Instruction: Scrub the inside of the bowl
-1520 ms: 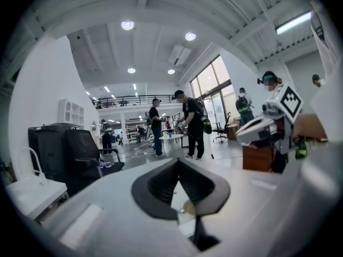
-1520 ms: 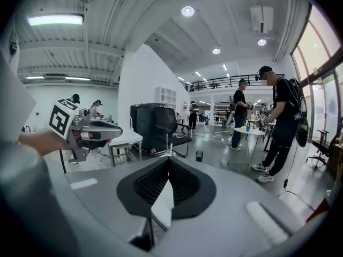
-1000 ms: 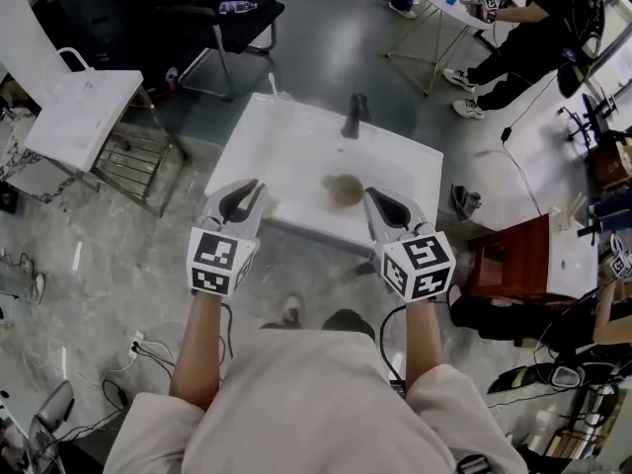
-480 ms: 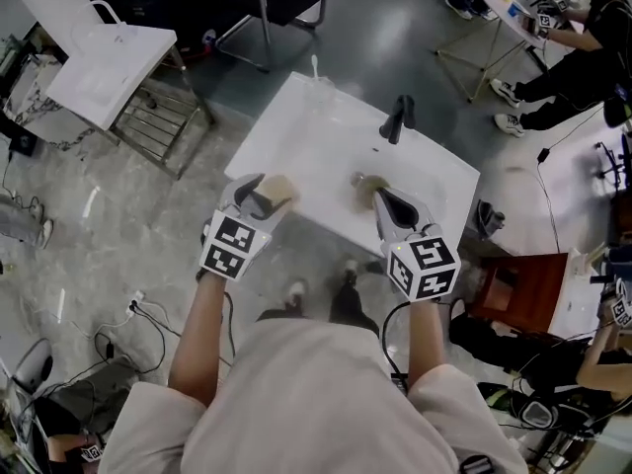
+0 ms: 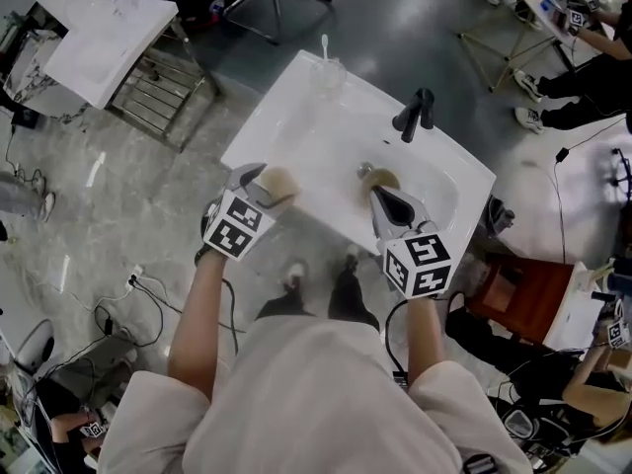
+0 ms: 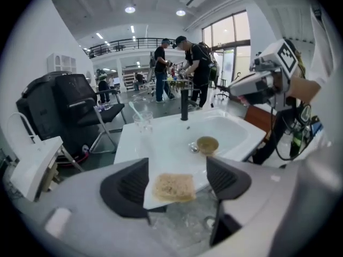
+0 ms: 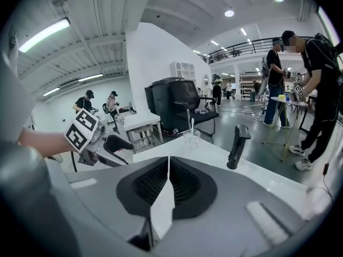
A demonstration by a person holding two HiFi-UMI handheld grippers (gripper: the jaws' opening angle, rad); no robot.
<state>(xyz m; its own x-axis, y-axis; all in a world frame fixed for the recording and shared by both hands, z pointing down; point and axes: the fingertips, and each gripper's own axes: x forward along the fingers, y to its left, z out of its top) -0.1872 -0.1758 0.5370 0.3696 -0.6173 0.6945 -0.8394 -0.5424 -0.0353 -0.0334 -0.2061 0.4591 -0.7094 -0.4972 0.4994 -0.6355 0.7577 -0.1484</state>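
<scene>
the sponge (image 6: 174, 187) lies on the near corner of the sink (image 6: 161, 146), between the fingers (image 6: 128, 186) of the left gripper (image 6: 176, 178). ahead, past the right finger, the bowl (image 6: 207, 144) sits in the basin (image 6: 233, 130), the faucet (image 6: 185, 105) behind it; the glass (image 6: 142, 121) stands ahead-left.

right tool (image 7: 168, 167): jaws all but together, just begun parting, nothing between | white table (image 7: 206, 154) beyond | black faucet (image 7: 237, 145) far right | clear glass (image 7: 191, 137) far centre | left tool (image 7: 124, 144) left | black chair (image 7: 179, 103) farther back
</scene>
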